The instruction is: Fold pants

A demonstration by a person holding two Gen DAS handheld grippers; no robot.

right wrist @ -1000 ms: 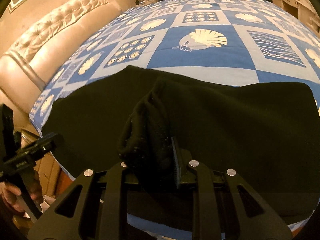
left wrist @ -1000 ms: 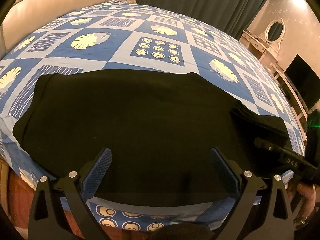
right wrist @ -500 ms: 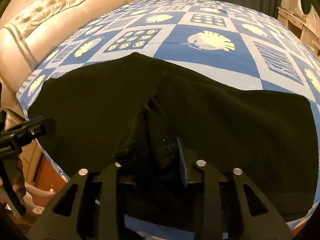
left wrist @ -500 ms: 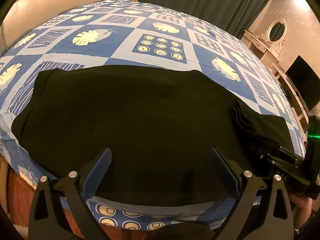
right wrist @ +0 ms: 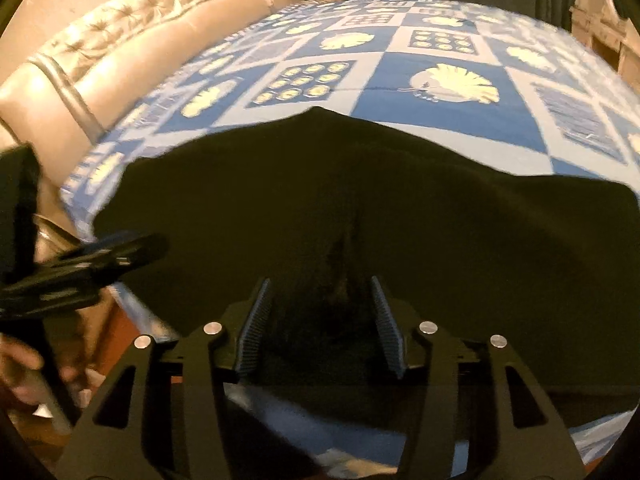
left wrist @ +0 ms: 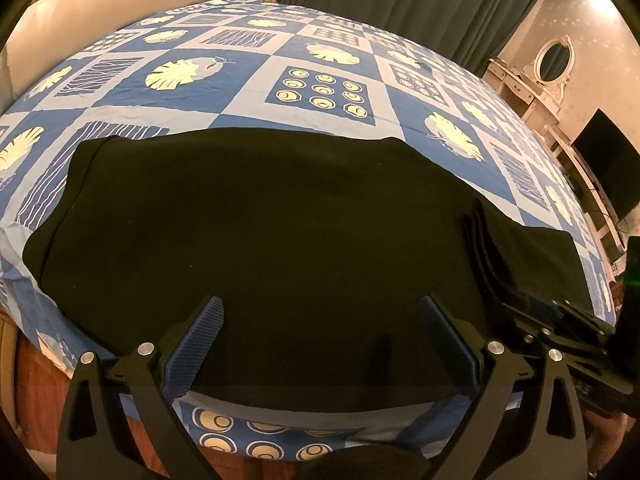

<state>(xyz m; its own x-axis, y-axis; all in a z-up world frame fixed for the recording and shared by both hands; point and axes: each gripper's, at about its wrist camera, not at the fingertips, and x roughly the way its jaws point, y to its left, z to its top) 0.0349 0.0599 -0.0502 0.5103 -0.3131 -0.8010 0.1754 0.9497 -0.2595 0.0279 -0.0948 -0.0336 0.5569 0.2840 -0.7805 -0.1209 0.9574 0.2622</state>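
While right gripper (right wrist: pixel 318 326) jaws are opening off the pants (left wrist: pixel 260 240) ridge and left gripper (left wrist: pixel 318 346) hangs wide, empty, released fold may slump open.

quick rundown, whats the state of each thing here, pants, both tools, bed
black pants: spread flat on the bed, one bunched ridge
left tool: open wide, holding nothing
right tool: jaws opening, ridge of pants between them
bedspread: smooth, covered near edge by pants
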